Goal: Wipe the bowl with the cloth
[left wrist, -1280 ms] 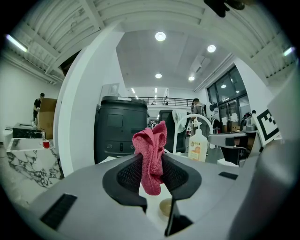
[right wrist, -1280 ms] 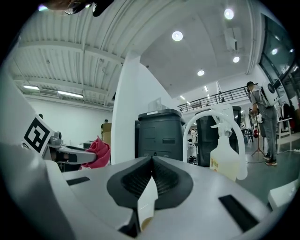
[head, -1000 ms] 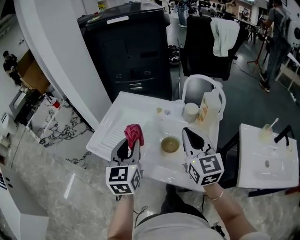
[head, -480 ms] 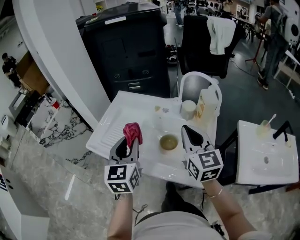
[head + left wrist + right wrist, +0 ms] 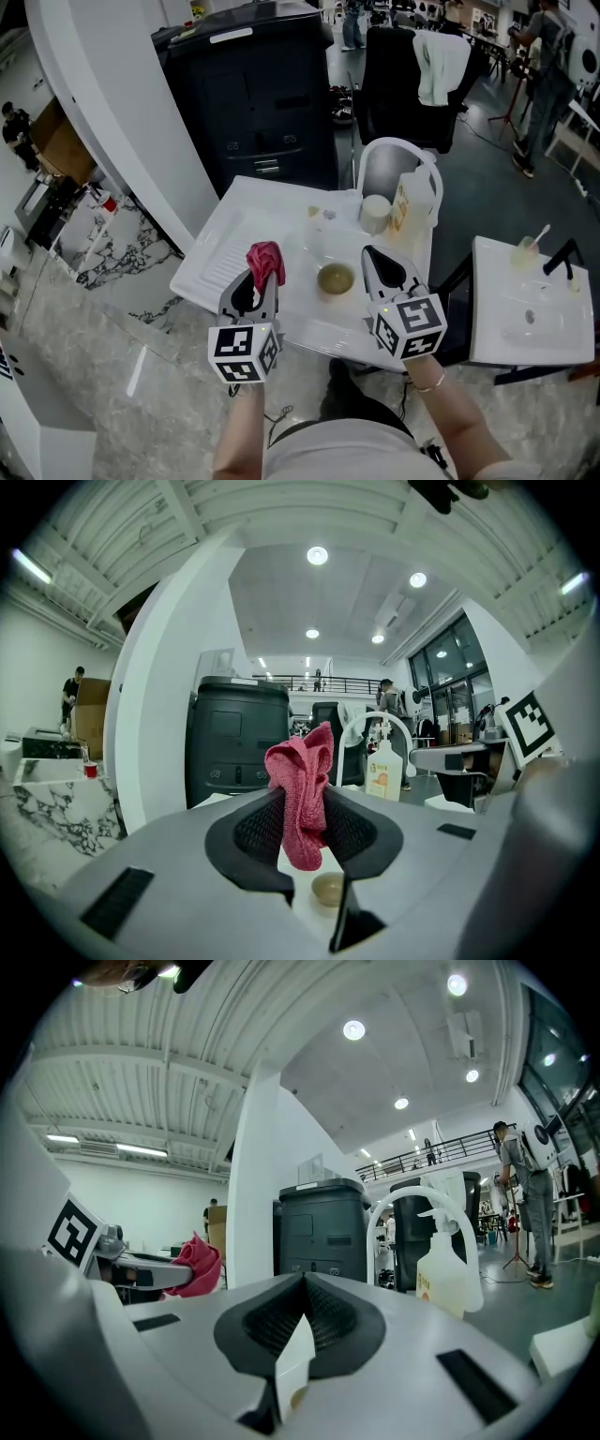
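My right gripper (image 5: 369, 256) is blocking most of the bowl (image 5: 336, 278) in its own view. The bowl is showing small, round and tan on the white tray (image 5: 225, 251), sitting between both grippers' tips and touching neither. My left gripper (image 5: 255, 289) is clamping the bunched red cloth (image 5: 265, 261). The right jaws are pressing together, empty.

— Where does the head view look from?
— From above the white bench (image 5: 234, 230), steeply down, with the left gripper (image 5: 256, 281) and right gripper (image 5: 371, 255) close beneath.
— And the gripper views?
— Each sits right behind its own fingers (image 5: 258, 832), facing level across the bench. All three share the black cabinet (image 5: 248, 94) and soap bottle (image 5: 410, 211).
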Demonstrator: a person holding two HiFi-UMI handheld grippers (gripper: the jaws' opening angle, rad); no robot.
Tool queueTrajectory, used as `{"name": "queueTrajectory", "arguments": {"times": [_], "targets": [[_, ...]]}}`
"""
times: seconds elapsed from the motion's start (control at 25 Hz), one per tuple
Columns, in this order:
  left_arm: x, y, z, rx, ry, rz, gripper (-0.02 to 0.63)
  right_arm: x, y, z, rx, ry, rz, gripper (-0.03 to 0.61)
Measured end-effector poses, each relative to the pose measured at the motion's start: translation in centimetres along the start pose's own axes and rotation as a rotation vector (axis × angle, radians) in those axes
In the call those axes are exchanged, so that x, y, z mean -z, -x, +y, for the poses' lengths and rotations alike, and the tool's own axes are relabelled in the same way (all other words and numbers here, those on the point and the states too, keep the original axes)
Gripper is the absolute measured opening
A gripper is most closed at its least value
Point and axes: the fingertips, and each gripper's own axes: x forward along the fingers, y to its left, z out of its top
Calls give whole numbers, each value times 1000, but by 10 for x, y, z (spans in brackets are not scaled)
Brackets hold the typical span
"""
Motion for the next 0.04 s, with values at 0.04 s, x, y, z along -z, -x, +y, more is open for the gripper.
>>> {"name": "queueTrajectory", "arguments": {"times": [0.04], "targets": [[0, 1, 1, 1, -1, 0, 110, 0, 0, 1, 0, 0, -1, 3]]}}
